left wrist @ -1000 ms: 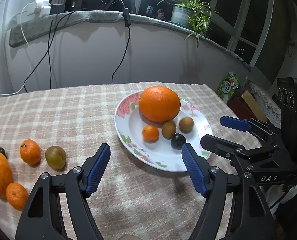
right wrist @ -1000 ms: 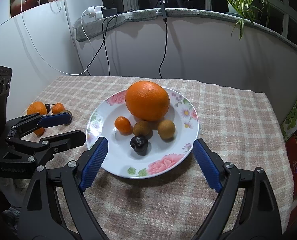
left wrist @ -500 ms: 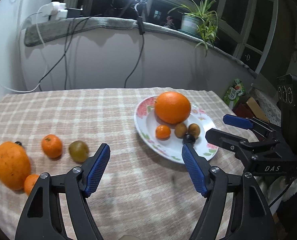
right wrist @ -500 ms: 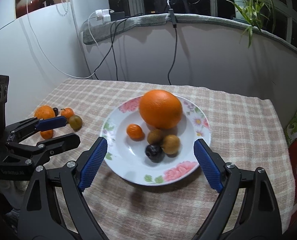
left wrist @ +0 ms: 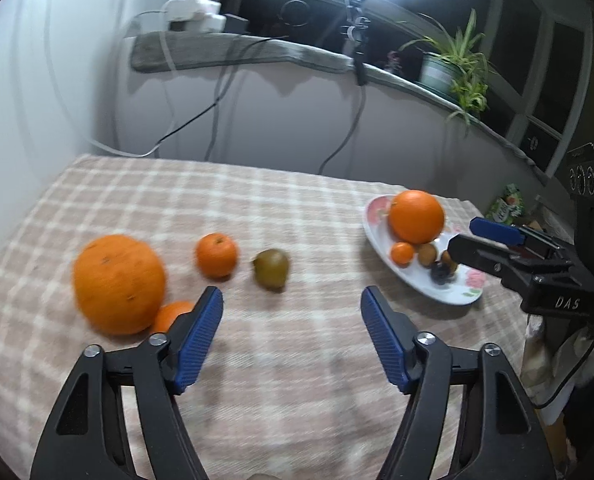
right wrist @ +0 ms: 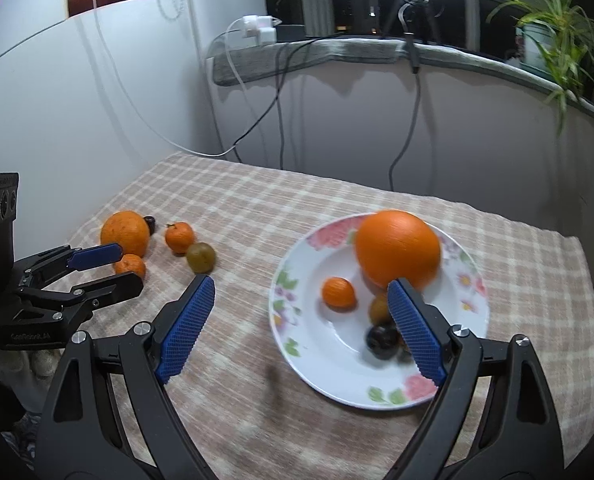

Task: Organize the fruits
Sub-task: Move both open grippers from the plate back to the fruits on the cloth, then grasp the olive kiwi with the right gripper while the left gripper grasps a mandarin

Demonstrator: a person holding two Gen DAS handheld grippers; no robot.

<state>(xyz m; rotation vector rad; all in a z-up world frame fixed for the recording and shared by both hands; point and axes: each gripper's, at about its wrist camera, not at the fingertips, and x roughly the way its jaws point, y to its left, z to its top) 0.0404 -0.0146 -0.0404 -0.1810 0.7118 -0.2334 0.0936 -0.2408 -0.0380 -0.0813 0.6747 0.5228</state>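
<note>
Floral plate (right wrist: 325, 376) on checked tablecloth (right wrist: 257, 216), holding one large orange (right wrist: 397, 254), one mandarin (right wrist: 338, 292), a brown fruit (right wrist: 378, 309) and a dark plum (right wrist: 381, 340), a further fruit being hidden behind the blue pad. Left of the plate, loose on the cloth: second large orange (left wrist: 119, 284), small mandarin (left wrist: 171, 314) touching it, another mandarin (left wrist: 216, 255), greenish-brown fruit (left wrist: 272, 269). Left gripper (left wrist: 292, 338), fingers spread and empty, hangs near the loose group; right gripper (right wrist: 297, 330), fingers spread and empty, hangs over the plate's left rim.
</note>
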